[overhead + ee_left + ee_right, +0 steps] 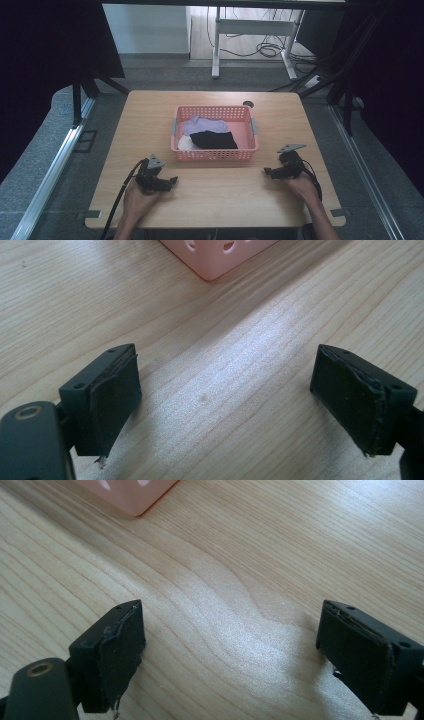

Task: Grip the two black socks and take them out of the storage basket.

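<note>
Nearest us, our left tongs [170, 181] rest on the table [225, 195], jaws spread wide with nothing between them; our right tongs [266, 171] sit the same way, wide open and empty, well apart from the left. Just beyond and between both tongs stands the pink basket [215, 155], holding a black cloth [214, 140], a lilac cloth [200, 124] behind it and a white one [184, 144] at its left. The risks, as we judge them: a jaw catching the basket's near wall and shoving it, or the pads pinching two cloths at once, since they overlap.
</note>
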### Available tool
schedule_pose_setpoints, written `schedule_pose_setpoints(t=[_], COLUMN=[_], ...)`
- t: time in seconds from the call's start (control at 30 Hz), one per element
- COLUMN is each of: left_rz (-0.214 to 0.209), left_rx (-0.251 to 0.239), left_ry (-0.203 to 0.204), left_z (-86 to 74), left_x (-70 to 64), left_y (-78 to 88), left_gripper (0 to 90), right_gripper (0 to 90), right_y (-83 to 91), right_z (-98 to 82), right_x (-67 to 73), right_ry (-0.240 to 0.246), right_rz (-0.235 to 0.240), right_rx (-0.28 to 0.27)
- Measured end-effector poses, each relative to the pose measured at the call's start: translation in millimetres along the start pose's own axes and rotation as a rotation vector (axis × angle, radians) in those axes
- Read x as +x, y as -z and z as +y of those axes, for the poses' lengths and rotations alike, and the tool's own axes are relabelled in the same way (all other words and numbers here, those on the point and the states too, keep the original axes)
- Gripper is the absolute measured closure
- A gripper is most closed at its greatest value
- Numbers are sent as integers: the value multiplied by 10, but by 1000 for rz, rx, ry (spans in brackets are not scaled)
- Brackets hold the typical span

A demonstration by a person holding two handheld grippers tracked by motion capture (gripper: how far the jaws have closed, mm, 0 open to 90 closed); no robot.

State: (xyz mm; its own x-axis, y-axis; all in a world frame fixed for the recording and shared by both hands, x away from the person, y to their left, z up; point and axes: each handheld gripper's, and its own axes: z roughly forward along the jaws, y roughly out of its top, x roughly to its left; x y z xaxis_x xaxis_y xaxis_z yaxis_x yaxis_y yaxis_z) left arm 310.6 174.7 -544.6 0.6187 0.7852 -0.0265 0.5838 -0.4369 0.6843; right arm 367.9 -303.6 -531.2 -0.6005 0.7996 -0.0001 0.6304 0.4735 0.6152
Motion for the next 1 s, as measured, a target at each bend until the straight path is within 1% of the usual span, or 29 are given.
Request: schedule_pose_setpoints(t=[0.23, 0.47, 0.87, 0.93, 1.0], left_rz=[0, -1, 0, -1, 0], left_rx=[0, 0, 0, 0, 0], left_ry=[0, 1, 0, 0, 0], left_z=[0, 0, 0, 0, 0], left_x=[0, 0, 1, 0, 1], left_y=[0, 0, 0, 0, 0], left_gripper=[125, 125, 125, 125, 125], right_gripper=[121, 124, 142, 147, 146], right_y=[-1, 1, 10, 18, 23], right_z=[-3, 10, 46, 60, 68], right_x=[2, 6, 34, 44, 48], right_ry=[-1, -2, 7, 11, 7], right_rz=[0, -1, 7, 14, 20], right_rx=[-3, 8, 41, 56, 59])
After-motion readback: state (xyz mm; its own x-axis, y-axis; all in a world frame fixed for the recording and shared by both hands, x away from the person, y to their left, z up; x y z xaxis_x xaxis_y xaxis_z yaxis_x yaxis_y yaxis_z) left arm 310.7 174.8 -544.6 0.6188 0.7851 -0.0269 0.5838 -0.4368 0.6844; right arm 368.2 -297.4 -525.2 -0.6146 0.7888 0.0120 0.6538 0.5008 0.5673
